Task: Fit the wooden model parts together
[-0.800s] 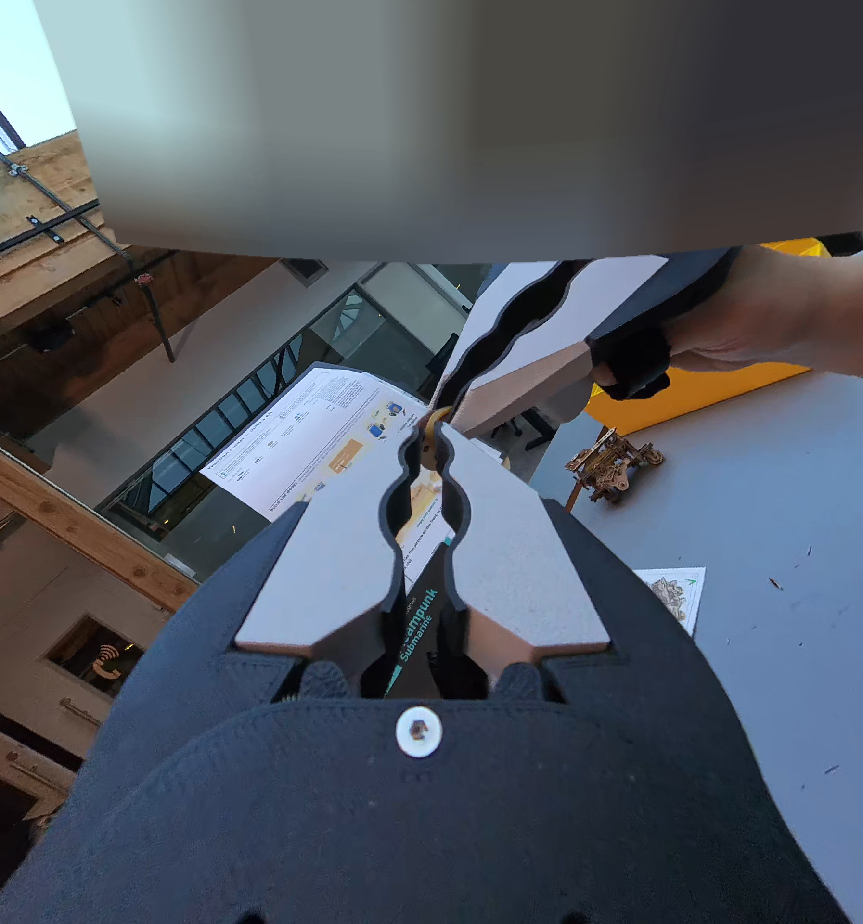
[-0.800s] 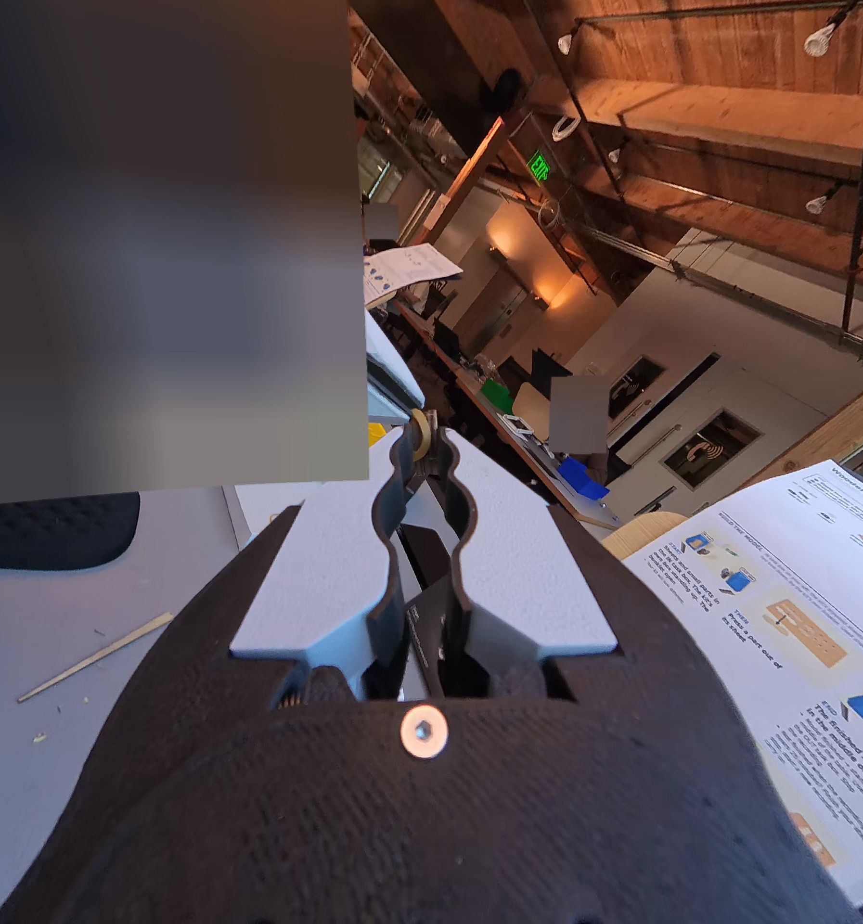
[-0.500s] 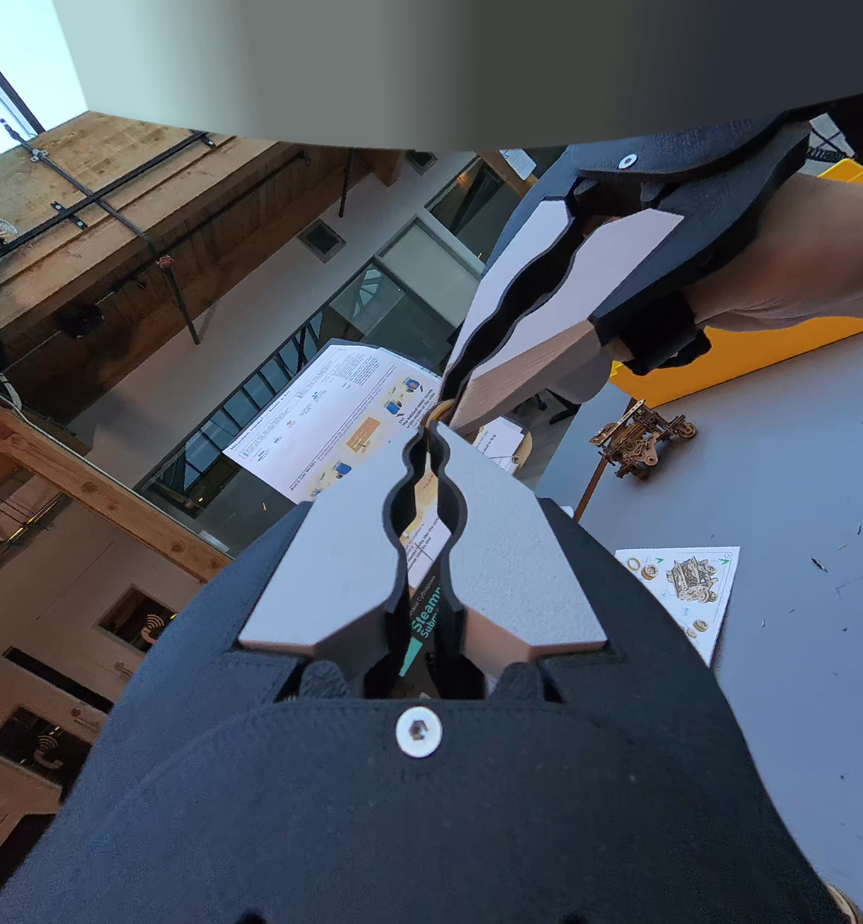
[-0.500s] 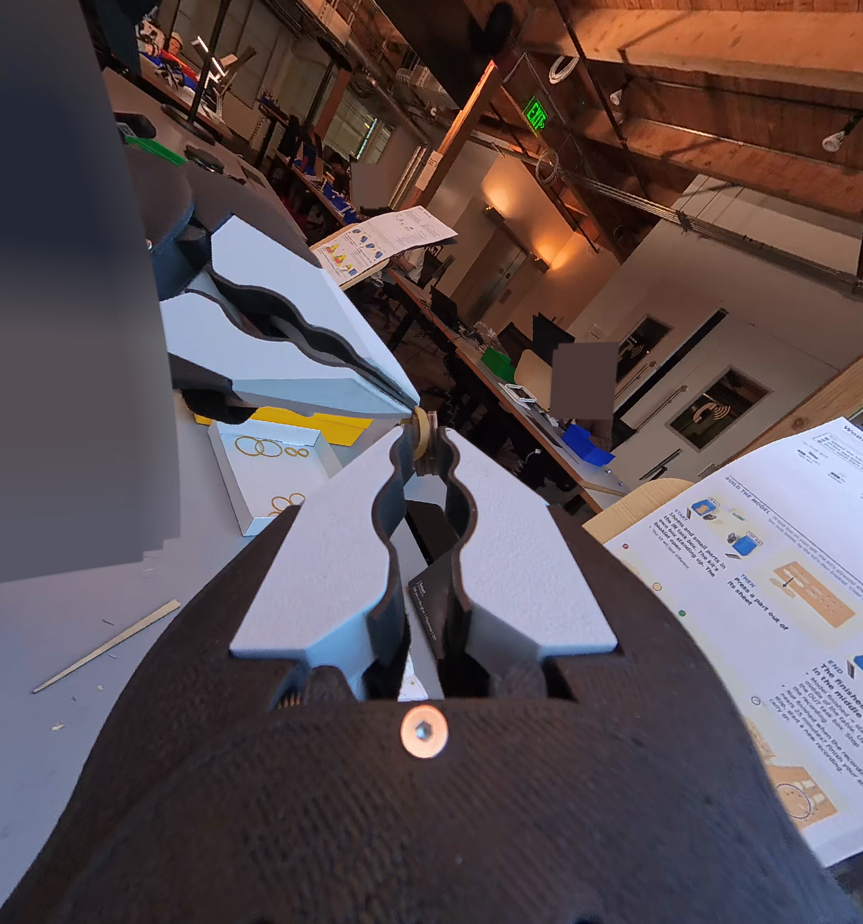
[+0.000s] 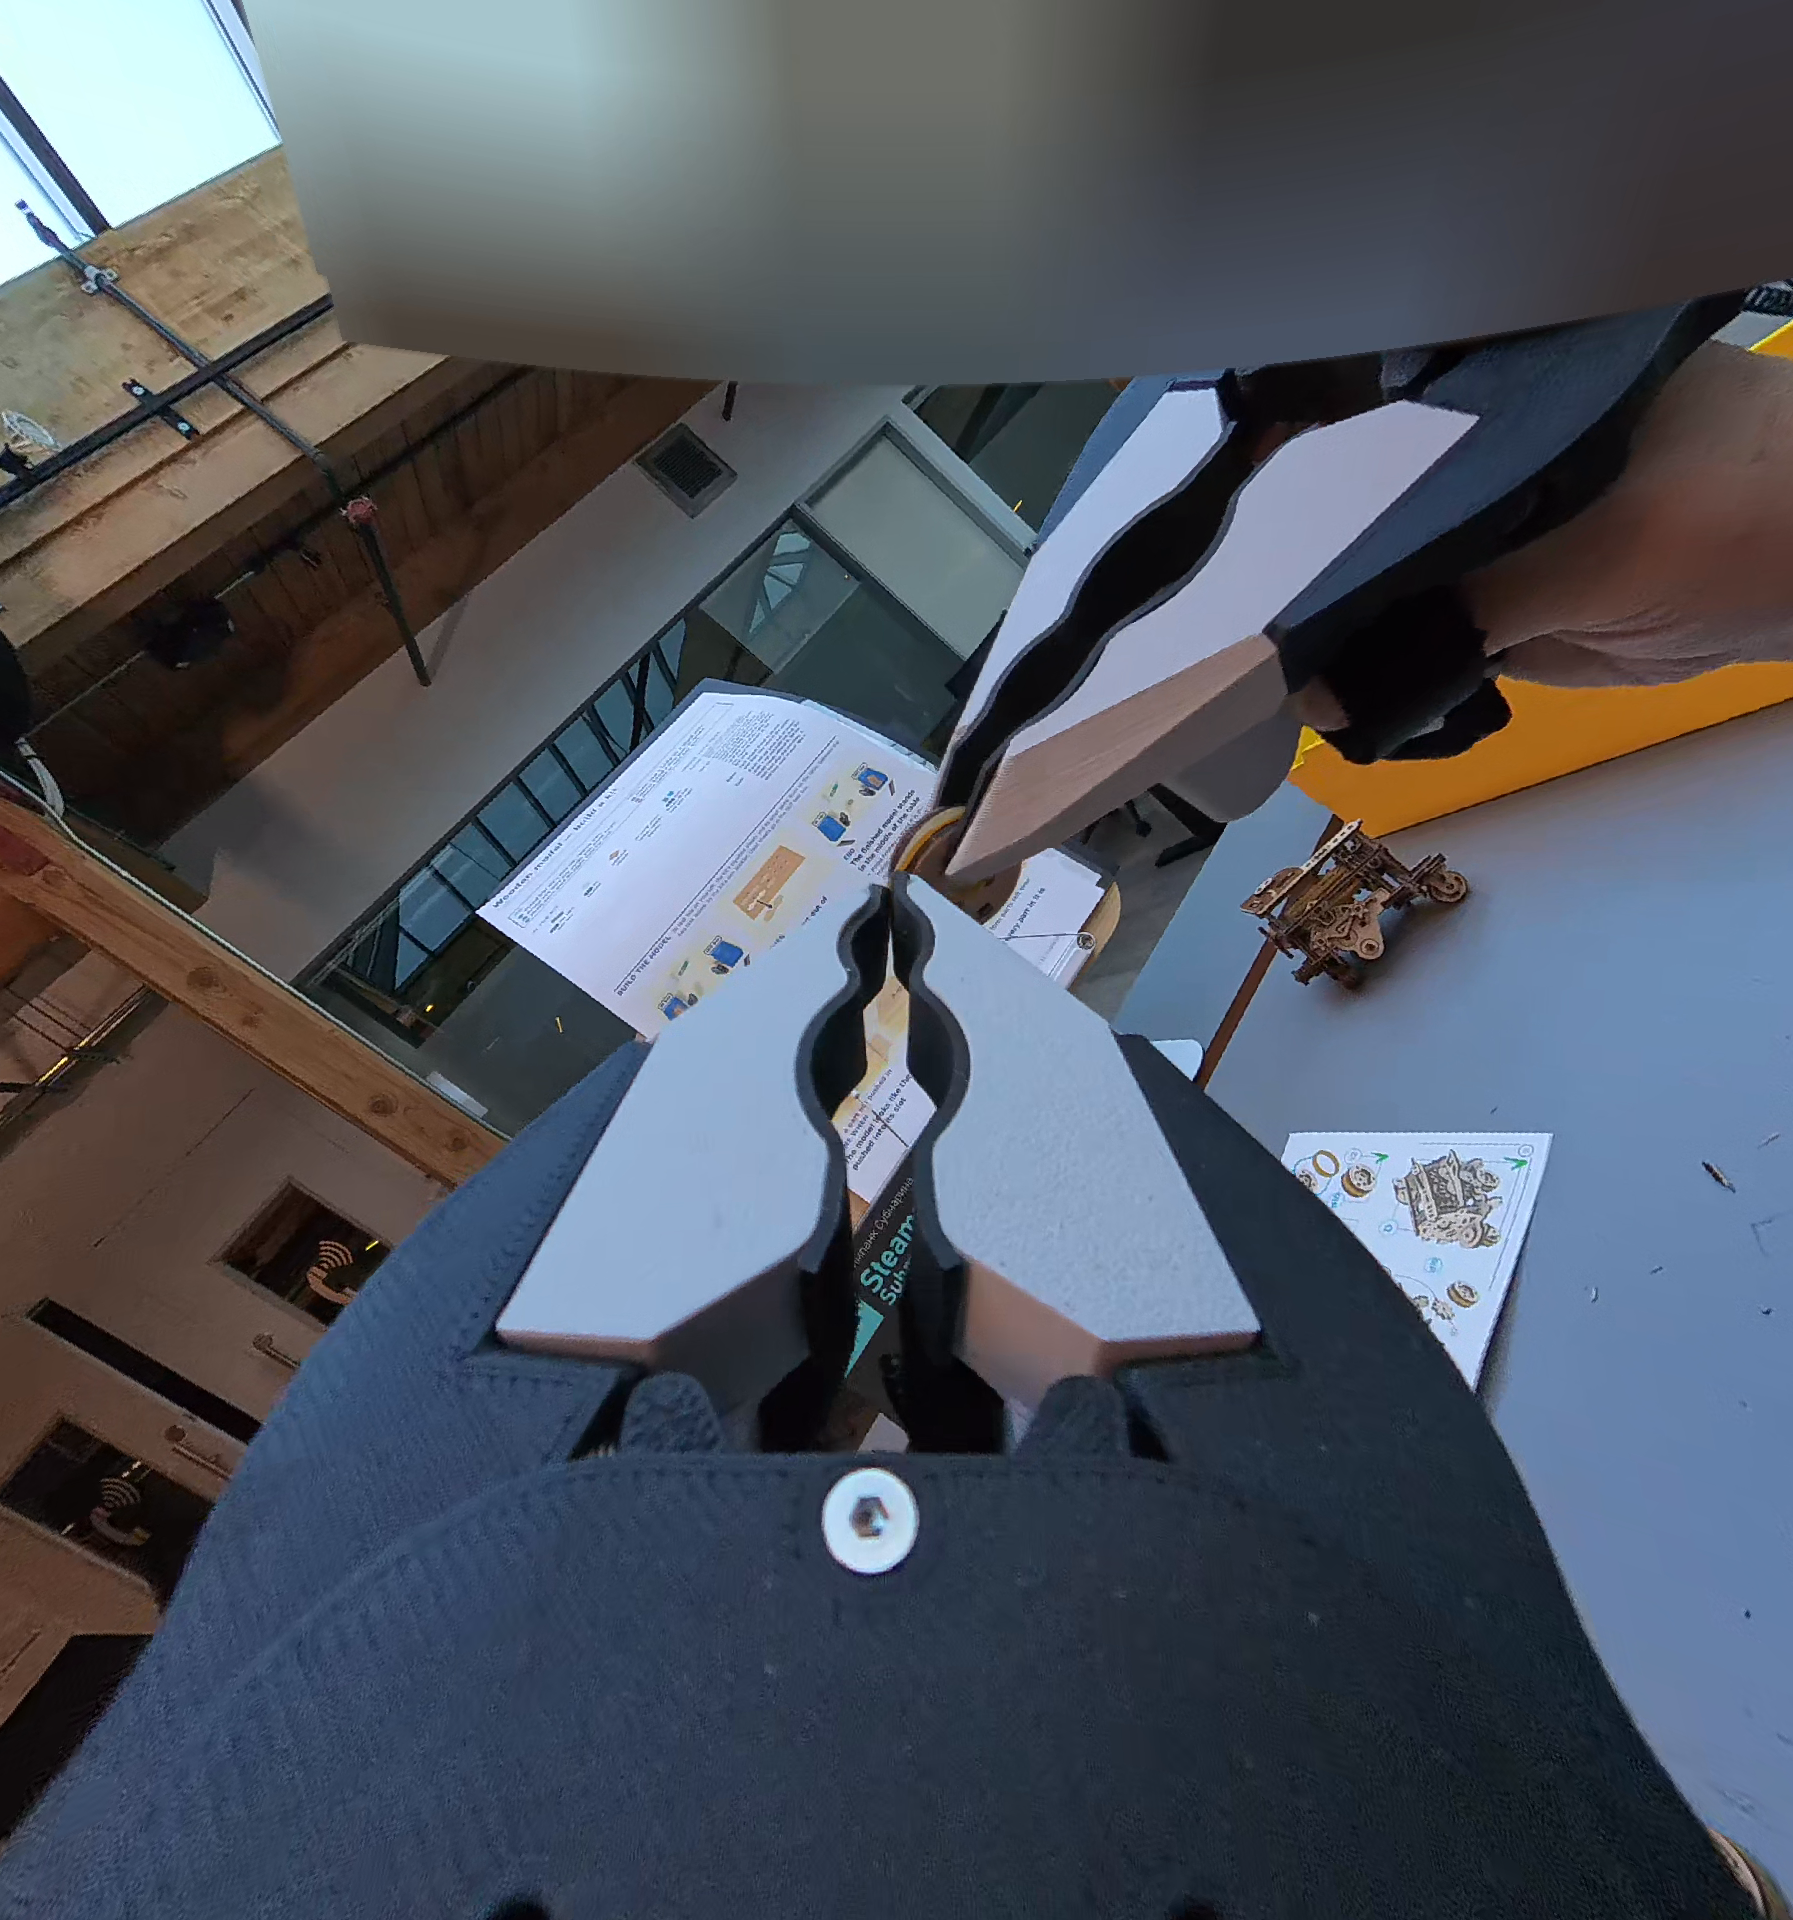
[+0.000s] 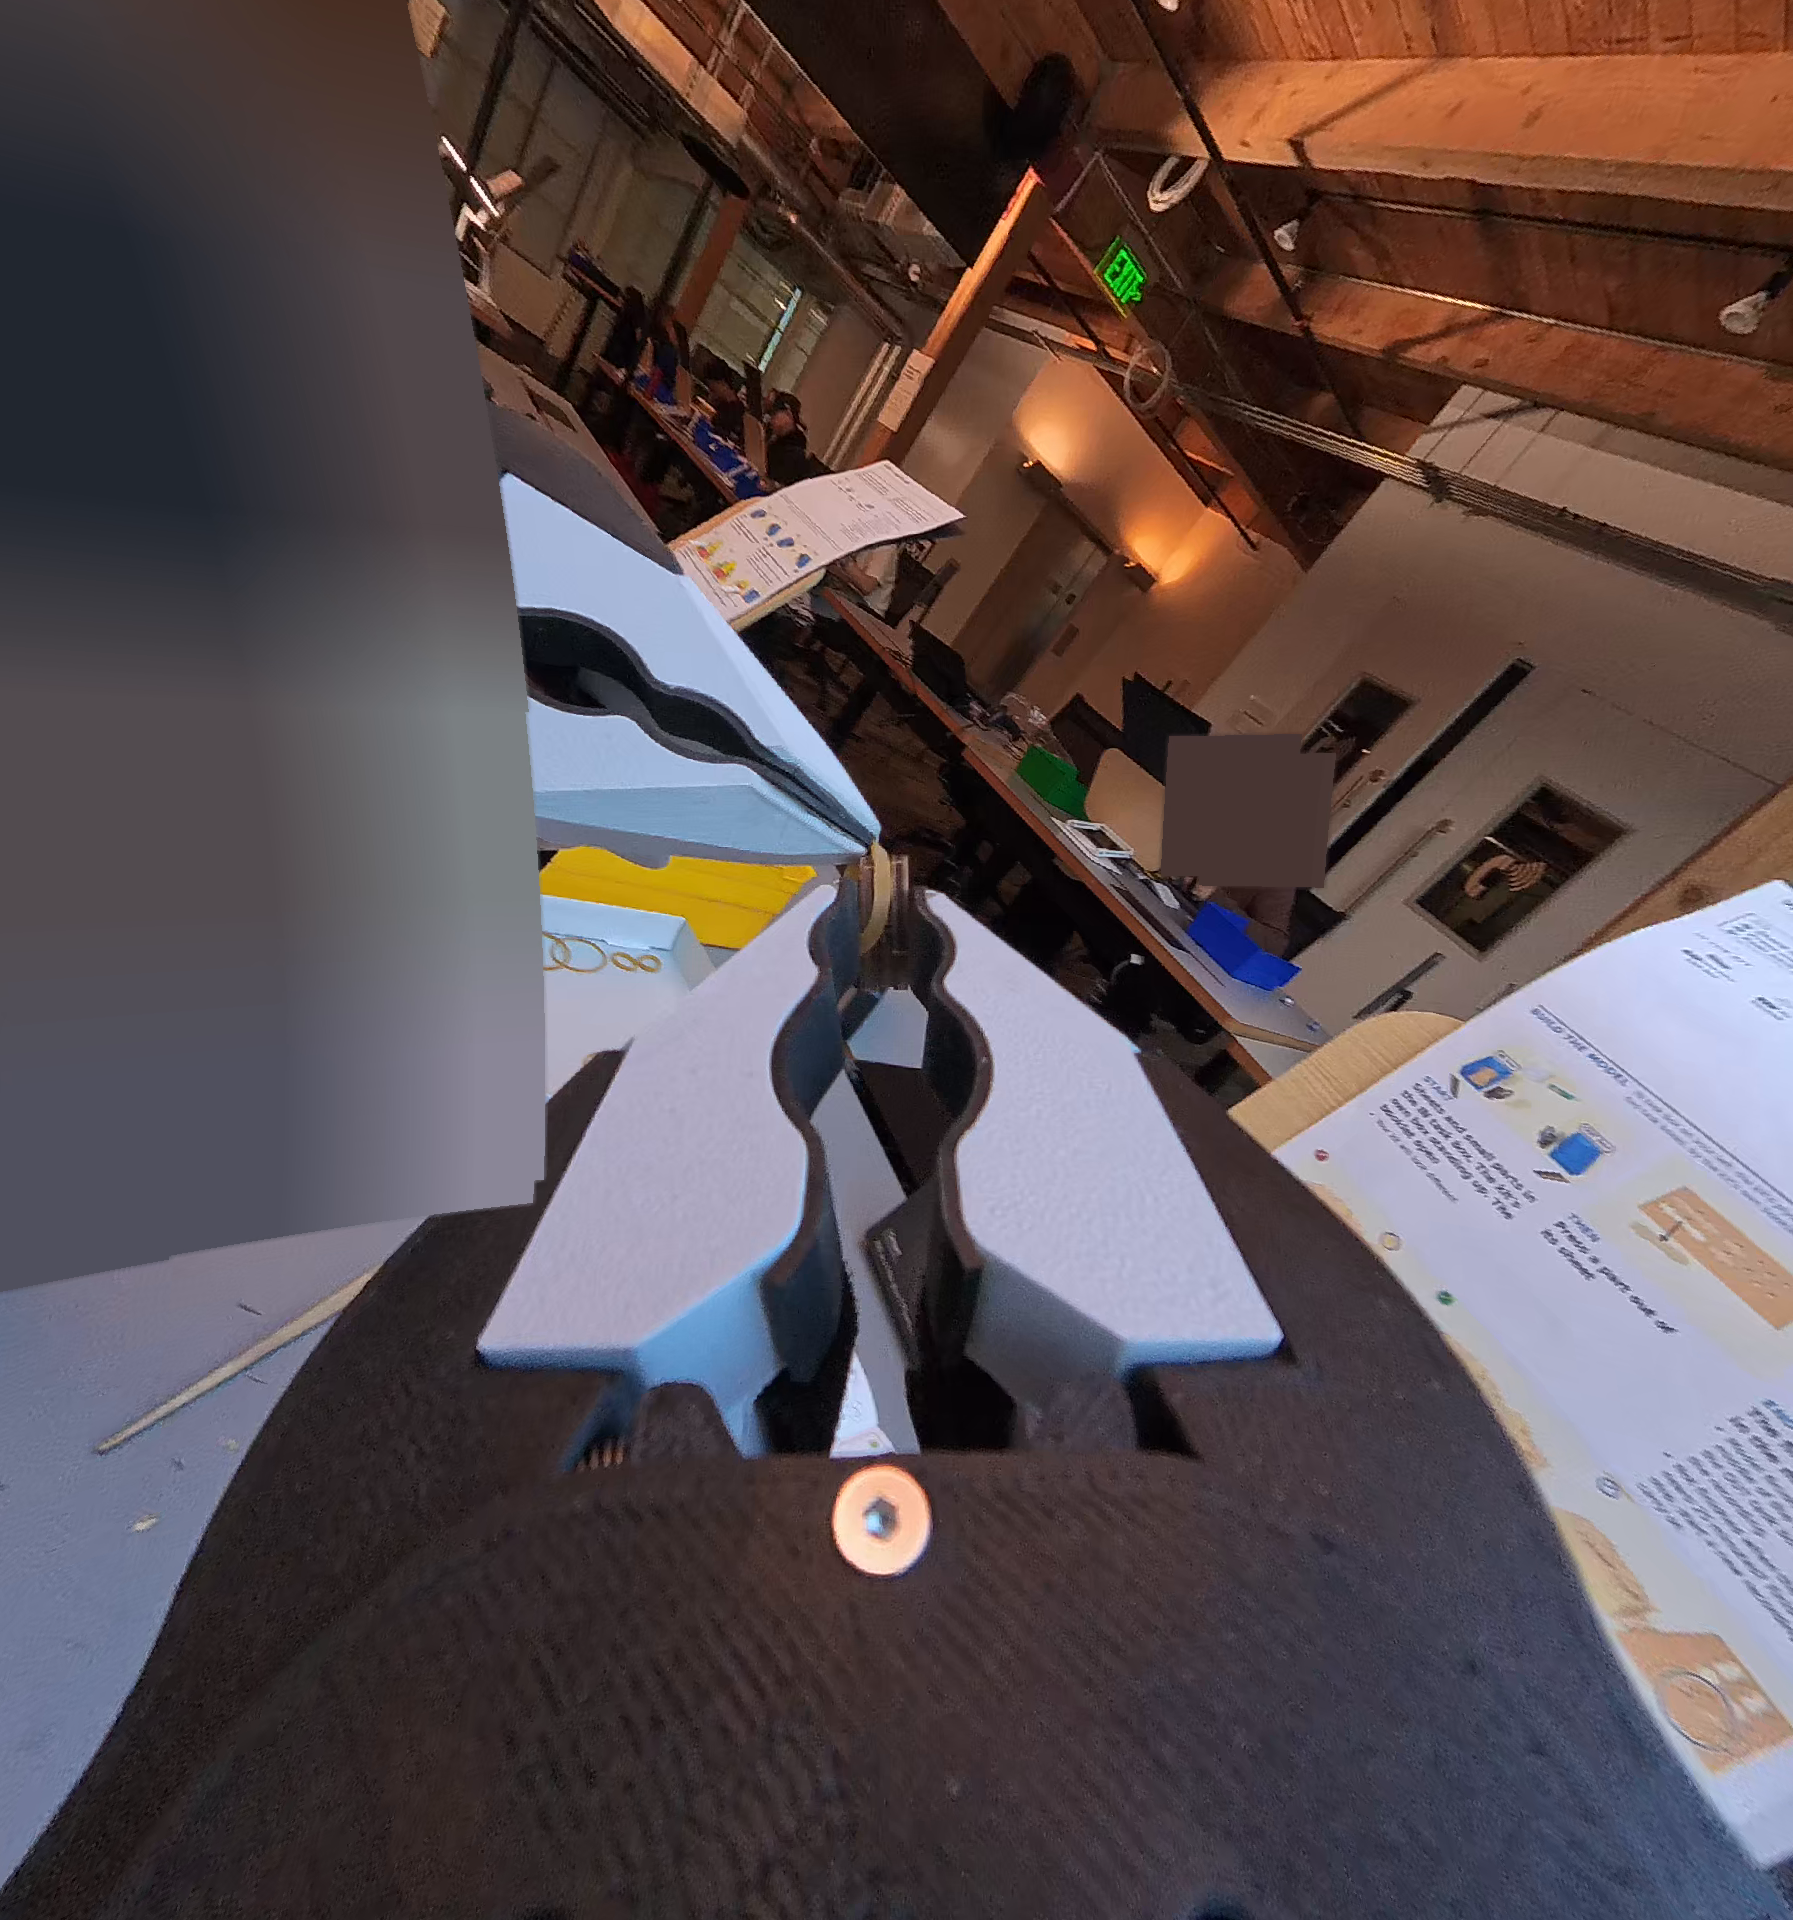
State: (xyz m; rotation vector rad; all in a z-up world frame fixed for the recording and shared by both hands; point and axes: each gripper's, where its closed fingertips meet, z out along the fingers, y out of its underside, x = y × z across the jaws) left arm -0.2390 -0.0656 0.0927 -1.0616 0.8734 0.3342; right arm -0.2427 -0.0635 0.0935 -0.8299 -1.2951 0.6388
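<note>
- Your left gripper (image 5: 897,902) and right gripper (image 6: 884,920) have stayed tip to tip over the last moment. Only their tilt shifted, so the fit looks under way and not yet seated.
- The wooden ring (image 6: 876,896) sits pinched edge-on in the right tongs. The left tongs are closed narrow, their tip touching the ring (whether they grip anything, I cannot tell).
- The yellow bin (image 5: 1598,727) lies beyond the ring, well apart, and its contents are hidden.
- The part-built wooden model (image 5: 1349,914) stands on the grey table (image 5: 1650,1039), nearer the ring than the bin is.
</note>
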